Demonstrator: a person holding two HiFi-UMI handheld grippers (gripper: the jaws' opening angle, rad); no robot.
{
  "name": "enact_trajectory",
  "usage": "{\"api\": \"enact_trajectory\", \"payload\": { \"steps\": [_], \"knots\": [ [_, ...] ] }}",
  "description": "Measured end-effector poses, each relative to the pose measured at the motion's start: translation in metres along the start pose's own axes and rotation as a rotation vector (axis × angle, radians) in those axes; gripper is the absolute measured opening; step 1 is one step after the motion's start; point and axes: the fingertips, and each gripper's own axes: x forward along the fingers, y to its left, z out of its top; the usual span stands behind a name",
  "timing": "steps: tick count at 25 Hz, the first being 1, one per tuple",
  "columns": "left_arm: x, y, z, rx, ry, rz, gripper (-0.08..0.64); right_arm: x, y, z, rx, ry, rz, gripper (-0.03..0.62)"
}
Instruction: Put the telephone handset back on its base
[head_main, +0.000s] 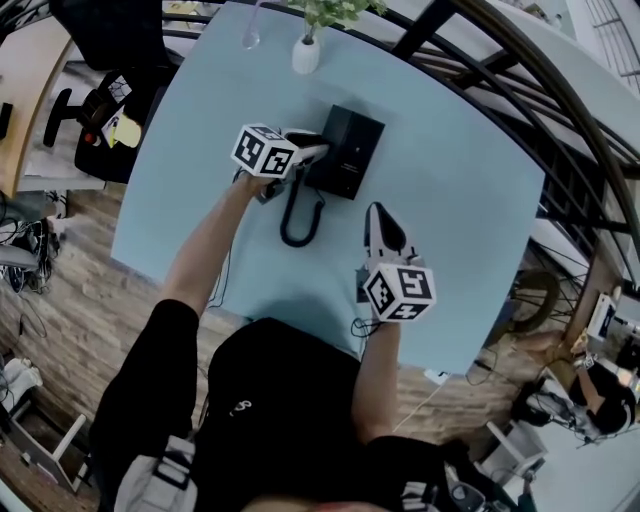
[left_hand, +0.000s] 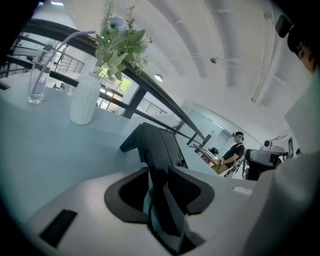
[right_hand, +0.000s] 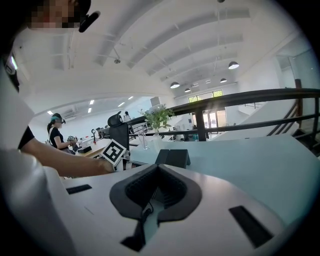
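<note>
Right gripper (head_main: 377, 210) hovers above the desk (head_main: 200, 150), jaws together, empty; outstretched left arm holds left gripper (head_main: 318, 150) parted around handset (left_hand: 155, 150) at base (head_main: 356, 148)

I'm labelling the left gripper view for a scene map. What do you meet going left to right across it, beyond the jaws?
clear glass → white vase with its green sprig → black telephone → a person far off in the background
</note>
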Motion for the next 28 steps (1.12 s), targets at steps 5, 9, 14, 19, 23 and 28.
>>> {"api": "enact_trajectory", "payload": {
  "steps": [5, 9, 14, 19, 23, 28],
  "knots": [
    [-0.021, -0.007, 0.014, 0.019, -0.053, 0.137, 0.11, -0.003, 0.008, 0.012, -0.025, -0.017, 0.005, -0.006],
    [-0.047, -0.038, 0.05, 0.086, -0.166, 0.141, 0.109, -0.008, 0.012, 0.019, -0.048, -0.041, -0.002, -0.006],
    [-0.084, -0.089, 0.096, 0.191, -0.31, 0.151, 0.099, -0.014, 0.015, 0.041, -0.088, -0.091, -0.024, -0.006],
    [-0.115, -0.123, 0.105, 0.148, -0.433, 0.308, 0.015, -0.024, 0.012, 0.073, -0.104, -0.177, -0.069, -0.006],
    [-0.142, -0.155, 0.112, 0.176, -0.556, 0.401, 0.0, -0.041, 0.005, 0.093, -0.102, -0.251, -0.139, -0.006],
    [-0.169, -0.184, 0.11, 0.271, -0.624, 0.567, 0.0, -0.064, 0.003, 0.108, -0.14, -0.315, -0.211, -0.006]
  ]
}}
